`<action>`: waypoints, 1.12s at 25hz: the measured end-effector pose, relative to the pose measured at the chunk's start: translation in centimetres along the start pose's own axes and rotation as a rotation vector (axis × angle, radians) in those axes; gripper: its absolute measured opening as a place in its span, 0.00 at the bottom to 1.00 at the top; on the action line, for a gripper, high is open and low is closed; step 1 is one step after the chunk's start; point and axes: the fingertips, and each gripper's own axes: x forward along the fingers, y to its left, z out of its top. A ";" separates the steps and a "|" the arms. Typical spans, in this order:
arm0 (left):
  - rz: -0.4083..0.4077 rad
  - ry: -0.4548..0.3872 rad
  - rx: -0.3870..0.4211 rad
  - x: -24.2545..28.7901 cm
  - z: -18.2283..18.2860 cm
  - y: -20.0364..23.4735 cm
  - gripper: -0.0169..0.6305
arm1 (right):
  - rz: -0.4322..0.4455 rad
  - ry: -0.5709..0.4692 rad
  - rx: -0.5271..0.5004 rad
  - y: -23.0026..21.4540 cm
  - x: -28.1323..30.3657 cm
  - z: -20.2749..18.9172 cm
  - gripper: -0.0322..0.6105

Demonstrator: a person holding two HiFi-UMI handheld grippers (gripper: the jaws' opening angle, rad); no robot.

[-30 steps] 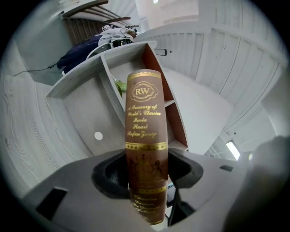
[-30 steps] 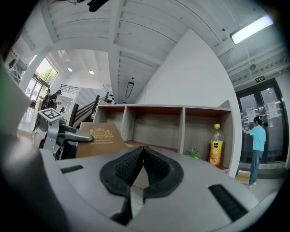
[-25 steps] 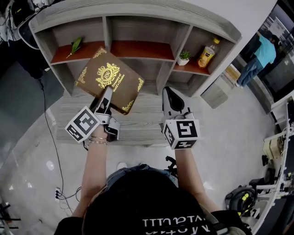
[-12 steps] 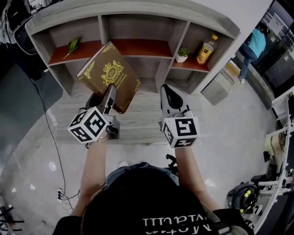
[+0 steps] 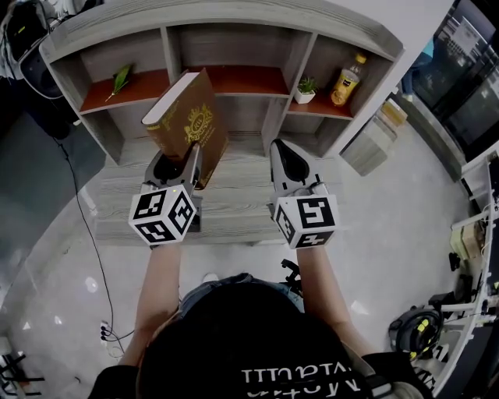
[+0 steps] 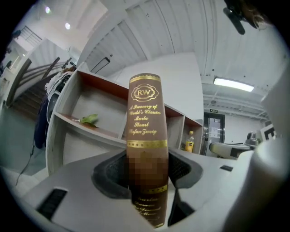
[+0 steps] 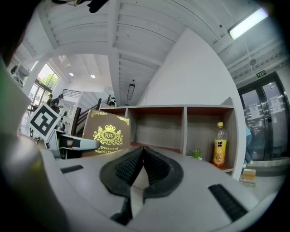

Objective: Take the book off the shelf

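Brown gold-lettered book [image 6: 145, 131] upright, spine toward camera, pinched between fingers [image 6: 111, 174] of the left gripper [image 6: 147, 168], wooden shelf [image 6: 81, 145] behind

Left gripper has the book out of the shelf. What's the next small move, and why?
Probably lower the book with the left gripper onto the wooden ledge below. It stands upright, pinched at its spine, already clear of the shelf compartments, over bare ledge; the right gripper is shut and empty.

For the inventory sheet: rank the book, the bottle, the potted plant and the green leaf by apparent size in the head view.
1. book: by far the largest, though it is also nearer the camera.
2. bottle.
3. potted plant and green leaf: too alike to rank.
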 end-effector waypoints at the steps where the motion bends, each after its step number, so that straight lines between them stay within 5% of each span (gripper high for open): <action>1: 0.007 -0.006 0.030 0.0 0.1 -0.1 0.37 | 0.001 -0.001 -0.002 0.0 0.0 0.1 0.07; 7: 0.054 -0.032 0.216 -0.1 0.9 -0.5 0.37 | 0.009 -0.007 -0.018 0.0 -0.3 0.3 0.07; 18: 0.055 -0.120 0.412 -0.6 3.0 -2.2 0.37 | 0.003 -0.026 -0.059 -0.5 -0.8 1.3 0.07; 28: 0.000 -0.192 0.464 -0.8 4.3 -3.9 0.37 | -0.008 -0.072 -0.074 -0.6 -1.2 2.4 0.07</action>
